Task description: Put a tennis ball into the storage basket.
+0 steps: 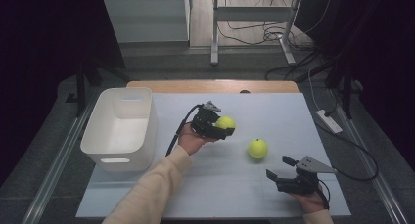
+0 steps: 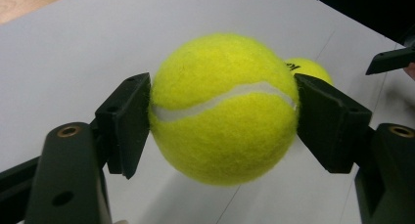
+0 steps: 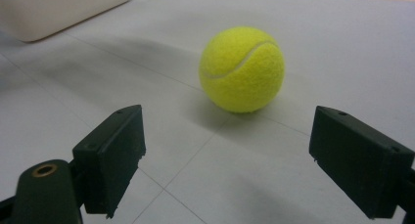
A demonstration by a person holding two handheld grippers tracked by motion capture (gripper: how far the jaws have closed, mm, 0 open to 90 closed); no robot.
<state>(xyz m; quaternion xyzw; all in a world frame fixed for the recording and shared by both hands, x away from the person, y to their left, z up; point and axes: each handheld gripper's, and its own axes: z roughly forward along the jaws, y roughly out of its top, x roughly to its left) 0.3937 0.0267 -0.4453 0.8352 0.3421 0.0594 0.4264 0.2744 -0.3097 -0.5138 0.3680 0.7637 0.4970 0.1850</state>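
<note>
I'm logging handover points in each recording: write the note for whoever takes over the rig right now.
Left gripper: shut on one tennis ball, held clear of the table.
Right gripper: open, holding nothing, jaws pointed at the second tennis ball, which rests on the table apart from them.
White bin: at the table's left, nothing seen inside.
Done: first ball gripped and lifted.
Left, probably: carry that ball over to the bin and release it, then pick up the second ball the same way.
</note>
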